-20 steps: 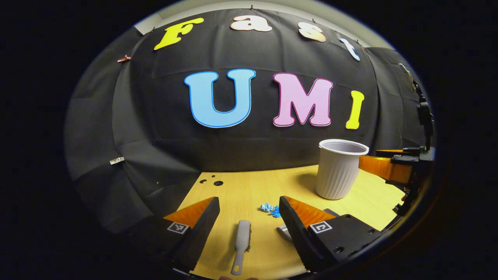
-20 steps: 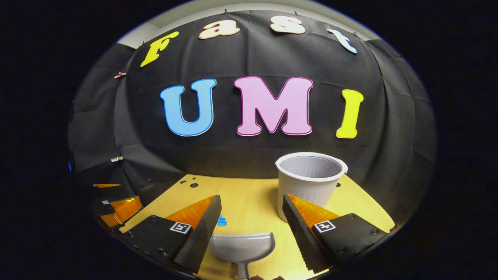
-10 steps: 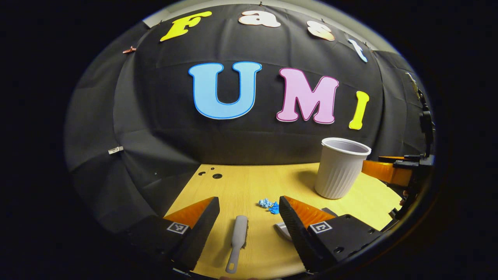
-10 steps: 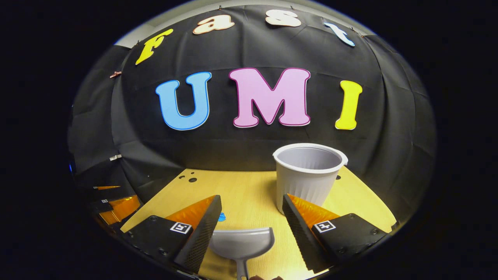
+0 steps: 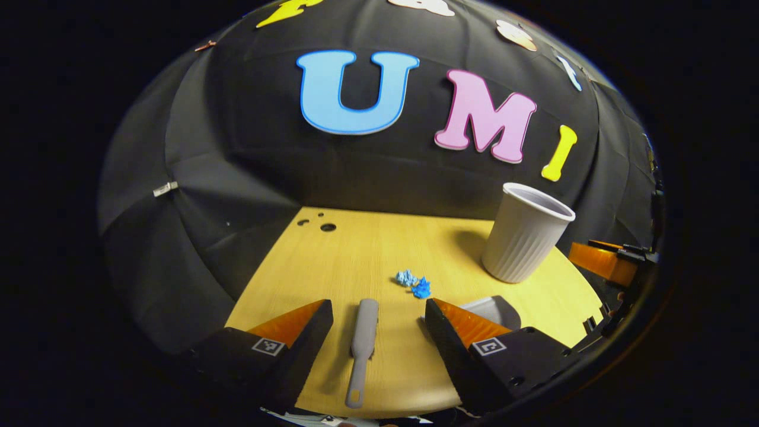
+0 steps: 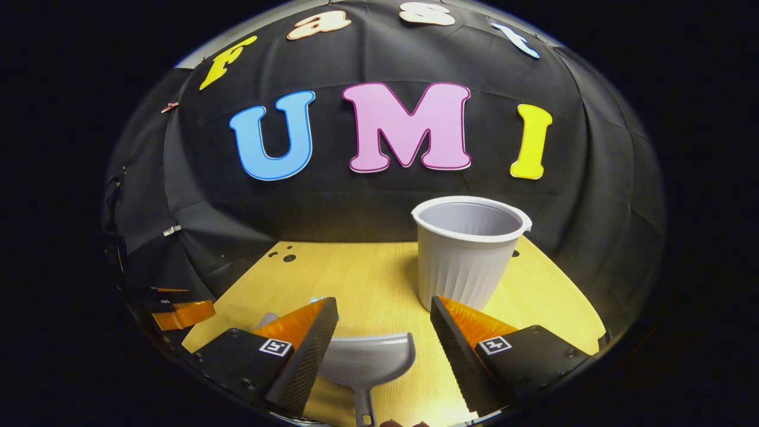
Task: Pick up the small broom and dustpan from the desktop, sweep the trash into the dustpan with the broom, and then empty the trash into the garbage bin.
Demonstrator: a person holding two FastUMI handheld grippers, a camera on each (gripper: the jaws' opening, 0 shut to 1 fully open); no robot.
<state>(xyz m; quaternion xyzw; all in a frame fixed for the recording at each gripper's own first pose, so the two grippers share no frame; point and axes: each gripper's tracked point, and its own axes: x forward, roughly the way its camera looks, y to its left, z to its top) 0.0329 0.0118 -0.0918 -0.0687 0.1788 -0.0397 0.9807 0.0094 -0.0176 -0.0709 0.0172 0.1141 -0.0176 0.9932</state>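
A small grey broom (image 5: 363, 344) lies on the wooden desktop (image 5: 356, 255), handle toward me, between the spread fingers of my left gripper (image 5: 379, 311), which is open and above it. Blue paper scraps (image 5: 415, 283) lie just beyond the broom. The grey dustpan (image 6: 367, 359) rests flat with its handle toward me, between the fingers of my right gripper (image 6: 382, 308), also open and not touching it. A corner of the dustpan (image 5: 495, 309) shows behind my left gripper's right finger. The white ribbed garbage bin (image 6: 465, 249) stands upright beyond the dustpan.
The bin (image 5: 525, 234) stands at the desktop's back right in the left gripper view, with the other gripper (image 5: 605, 261) beyond it at the edge. Small holes (image 5: 323, 225) mark the table's far left corner. Black cloth walls close off the back and sides.
Both views have tipped downward, so more of the desktop shows and the wall has slid up. The broom and dustpan sit a little farther forward between the fingers. Both grippers stay open.
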